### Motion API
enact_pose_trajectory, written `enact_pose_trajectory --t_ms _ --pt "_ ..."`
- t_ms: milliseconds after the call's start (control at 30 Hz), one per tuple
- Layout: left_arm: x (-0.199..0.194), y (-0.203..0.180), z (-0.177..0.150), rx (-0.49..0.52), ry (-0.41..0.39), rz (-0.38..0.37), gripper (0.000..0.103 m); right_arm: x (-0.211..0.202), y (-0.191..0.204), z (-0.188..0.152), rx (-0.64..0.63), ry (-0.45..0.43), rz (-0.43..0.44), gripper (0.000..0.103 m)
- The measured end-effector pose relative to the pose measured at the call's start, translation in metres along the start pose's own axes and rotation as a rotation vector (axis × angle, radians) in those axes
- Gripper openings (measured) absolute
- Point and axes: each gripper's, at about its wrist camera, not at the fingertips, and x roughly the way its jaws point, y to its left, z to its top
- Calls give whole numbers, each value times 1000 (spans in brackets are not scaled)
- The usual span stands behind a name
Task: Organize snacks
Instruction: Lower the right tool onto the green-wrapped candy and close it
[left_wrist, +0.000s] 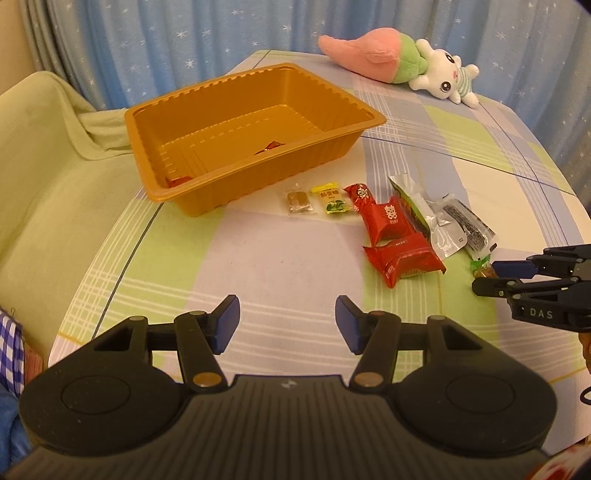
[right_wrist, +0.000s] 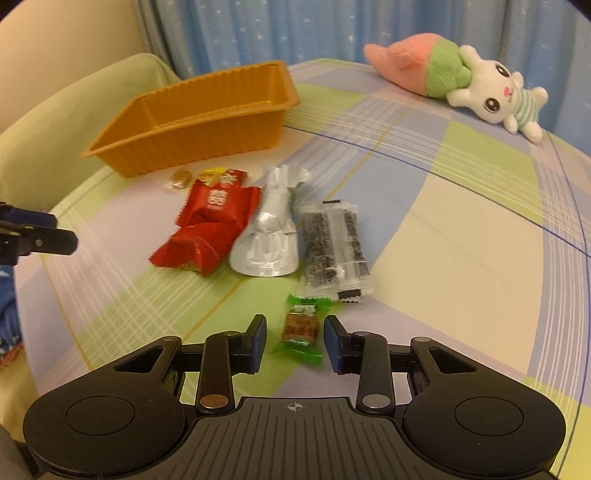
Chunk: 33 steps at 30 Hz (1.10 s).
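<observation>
An orange tray (left_wrist: 369, 120) stands at the back left of the table, with two small red snacks inside (left_wrist: 269, 147); it also shows in the right wrist view (right_wrist: 207, 147). Loose snacks lie in front of it: a brown candy (left_wrist: 297, 201), a yellow packet (left_wrist: 330, 198), red packets (left_wrist: 391, 225), a silver pouch (right_wrist: 267, 236) and a dark seaweed pack (right_wrist: 334, 251). My right gripper (right_wrist: 295, 341) is open, its jaws on either side of a green-wrapped candy (right_wrist: 300, 332) without touching it. My left gripper (left_wrist: 287, 325) is open and empty over the cloth.
A pink and white plush toy (left_wrist: 402, 62) lies at the table's far right edge. A green sofa (left_wrist: 48, 155) runs along the left. Blue curtains hang behind. The checked tablecloth (left_wrist: 258, 258) covers the table.
</observation>
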Motion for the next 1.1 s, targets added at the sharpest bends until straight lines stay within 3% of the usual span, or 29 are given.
enact_pose_trajectory --t_ms 67,133,400,933,1100 --pt "3 -2 2 20 -1 -8 54 1 0 1 15 -4 -7 35" --pt "5 -5 5 44 -3 -16 54 0 0 0 24 -6 -15 22" --pt "20 -23 16 174 -5 -79 54 -9 -6 -8 110 -14 -46 22" --pt "44 -82 17 585 -108 -208 53 -52 -28 -36 335 -53 -152 22" --pt "55 -91 15 675 -97 -238 53 -64 -31 -45 388 -69 -187 22"
